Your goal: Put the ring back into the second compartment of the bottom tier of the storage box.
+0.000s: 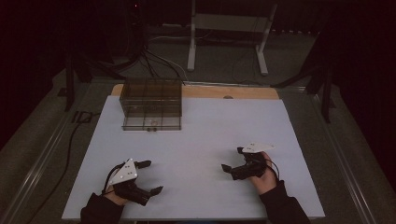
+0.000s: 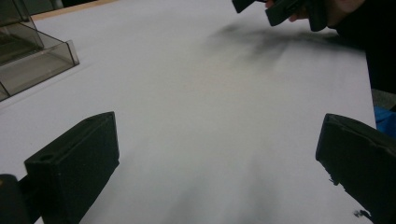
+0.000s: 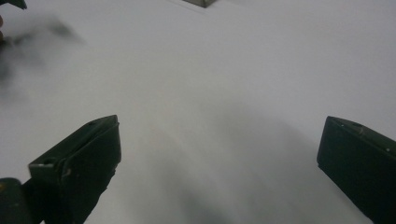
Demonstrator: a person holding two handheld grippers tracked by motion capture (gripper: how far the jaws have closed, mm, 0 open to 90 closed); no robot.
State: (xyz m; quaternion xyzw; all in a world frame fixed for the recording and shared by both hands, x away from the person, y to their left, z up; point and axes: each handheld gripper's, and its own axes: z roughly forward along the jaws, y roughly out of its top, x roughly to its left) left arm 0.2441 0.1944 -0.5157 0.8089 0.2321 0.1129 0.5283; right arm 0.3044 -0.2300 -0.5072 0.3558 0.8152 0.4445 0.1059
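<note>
The left tool point(image 1: 150, 177) and the right tool point(image 1: 232, 159) are held low over the white desk point(image 1: 201, 126), jaws spread wide, nothing clamped. A smoky transparent drawer box point(image 1: 151, 104) is seen well ahead of the left tool, nothing between. Two small items at its base are too dim to identify.

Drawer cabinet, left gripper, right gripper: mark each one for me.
Drawer cabinet point(image 1: 150, 104), high view, on its smoked transparent front.
Left gripper point(image 1: 151, 176), high view, midway between its open jaw tips.
Right gripper point(image 1: 232, 158), high view, midway between its open jaw tips.
</note>
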